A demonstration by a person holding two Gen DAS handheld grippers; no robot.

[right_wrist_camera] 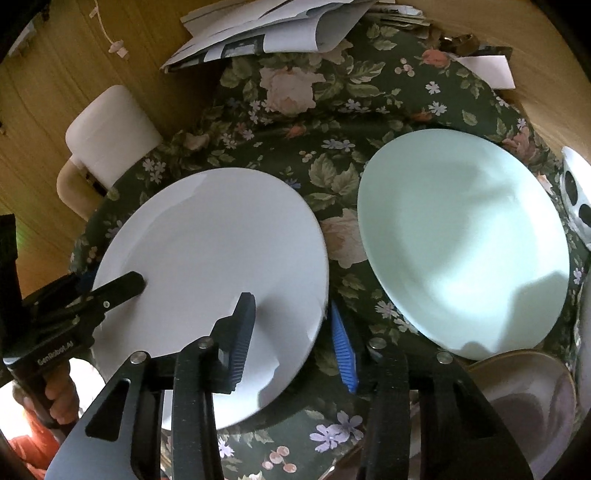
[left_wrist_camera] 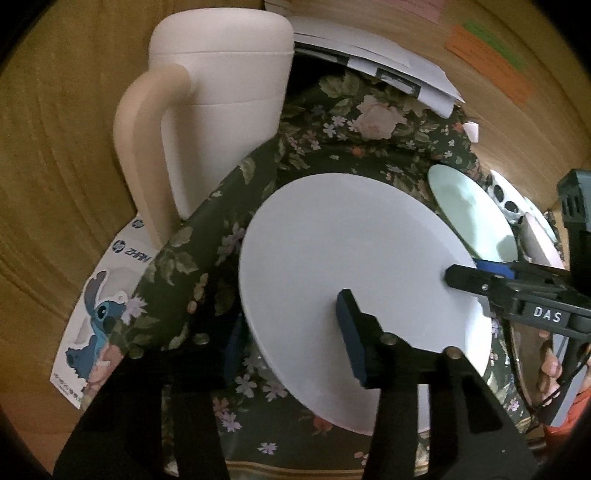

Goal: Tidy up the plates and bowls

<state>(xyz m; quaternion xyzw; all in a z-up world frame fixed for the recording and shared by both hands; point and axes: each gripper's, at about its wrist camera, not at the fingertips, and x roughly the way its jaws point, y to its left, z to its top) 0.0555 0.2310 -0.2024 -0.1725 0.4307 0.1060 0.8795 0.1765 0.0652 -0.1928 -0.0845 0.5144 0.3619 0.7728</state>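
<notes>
A white plate point(left_wrist_camera: 351, 251) point(right_wrist_camera: 210, 240) lies on a dark floral cloth point(left_wrist_camera: 332, 147) point(right_wrist_camera: 295, 147). My left gripper point(left_wrist_camera: 291, 314) point(right_wrist_camera: 110, 280) straddles its near rim, one finger on top of the plate and the other under the edge, shut on it. My right gripper point(right_wrist_camera: 291, 302) point(left_wrist_camera: 467, 269) clamps the opposite rim the same way, black finger on top and blue pad point(right_wrist_camera: 343, 347) outside the edge. A pale green plate point(right_wrist_camera: 461, 240) point(left_wrist_camera: 469, 218) rests to the right of the white one, apart from it.
A large white mug point(left_wrist_camera: 229, 110) point(right_wrist_camera: 110, 129) stands at the cloth's far left. Papers point(left_wrist_camera: 388, 62) point(right_wrist_camera: 277, 29) lie at the back. A spotted dish point(right_wrist_camera: 576, 199) and a gold-rimmed bowl point(right_wrist_camera: 524, 398) crowd the right side. A person's hand point(right_wrist_camera: 59, 398) holds the left gripper.
</notes>
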